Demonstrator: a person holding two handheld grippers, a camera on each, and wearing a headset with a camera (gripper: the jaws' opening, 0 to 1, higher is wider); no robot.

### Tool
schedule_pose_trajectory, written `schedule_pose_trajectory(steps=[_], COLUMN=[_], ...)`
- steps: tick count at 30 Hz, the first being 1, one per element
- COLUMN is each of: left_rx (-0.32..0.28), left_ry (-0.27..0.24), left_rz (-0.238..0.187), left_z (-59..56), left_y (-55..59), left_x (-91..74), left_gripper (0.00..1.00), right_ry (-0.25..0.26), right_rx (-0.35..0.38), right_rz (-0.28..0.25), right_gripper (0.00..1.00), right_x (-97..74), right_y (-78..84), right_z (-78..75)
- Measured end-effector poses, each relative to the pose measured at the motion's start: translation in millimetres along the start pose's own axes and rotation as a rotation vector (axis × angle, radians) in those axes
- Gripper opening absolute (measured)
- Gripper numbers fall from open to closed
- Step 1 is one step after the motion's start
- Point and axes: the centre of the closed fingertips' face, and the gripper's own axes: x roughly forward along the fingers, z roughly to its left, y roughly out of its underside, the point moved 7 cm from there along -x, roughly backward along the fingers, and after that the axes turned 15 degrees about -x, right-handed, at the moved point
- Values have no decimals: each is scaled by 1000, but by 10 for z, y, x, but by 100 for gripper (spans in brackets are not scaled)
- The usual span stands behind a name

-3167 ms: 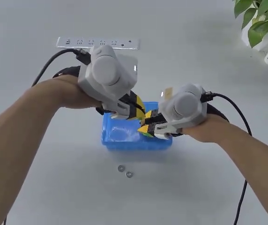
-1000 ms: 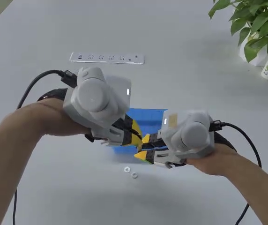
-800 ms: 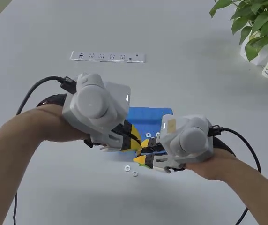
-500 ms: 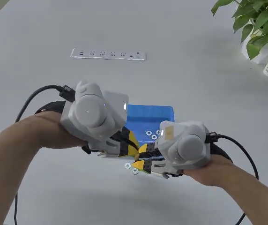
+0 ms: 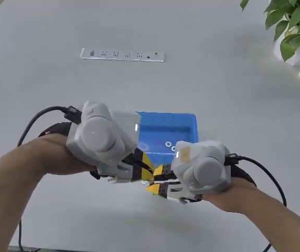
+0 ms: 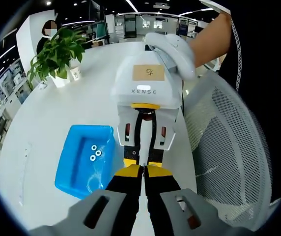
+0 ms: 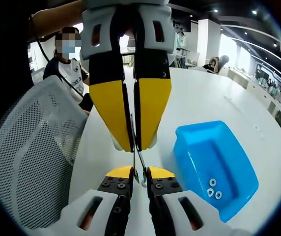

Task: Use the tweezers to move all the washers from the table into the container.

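Observation:
The blue container (image 5: 160,123) sits on the white table (image 5: 234,89) with three washers (image 5: 169,145) inside; it also shows as the container (image 6: 79,162) and the container (image 7: 214,157). Just in front of it the two grippers meet tip to tip. My left gripper (image 5: 151,169) and my right gripper (image 5: 155,187) are both shut on the thin metal tweezers (image 7: 139,169). From its own camera my left gripper (image 6: 143,171) faces the right one. My right gripper (image 7: 139,173) faces the left gripper's yellow jaws. Any washers on the table are hidden under the grippers.
A white power strip (image 5: 122,54) lies at the far side of the table. A potted plant (image 5: 297,31) stands at the far right. A white mesh chair (image 6: 229,162) stands at the table's near edge, and a person (image 7: 71,64) sits beyond it.
Both grippers came back off the container to the table just in front of it. The two table washers went out of sight under them, and the washers in the container came into view.

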Motion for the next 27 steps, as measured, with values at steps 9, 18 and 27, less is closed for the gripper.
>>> schedule_pose_trajectory(steps=[9,18,27], left_rx=[-6,-2,-3], left_ry=[10,9,15], left_rz=[2,6,6], left_z=[-10,1,9], left_y=[38,28,15], left_x=[39,50,81], left_gripper=[6,6,6], right_ry=[-6,-1,-4], right_rx=[6,6,22], right_rz=[2,-1,-3], right_gripper=[13,13,13], right_x=[28,39,50], right_y=[33,46,69], right_z=[19,0,-1])
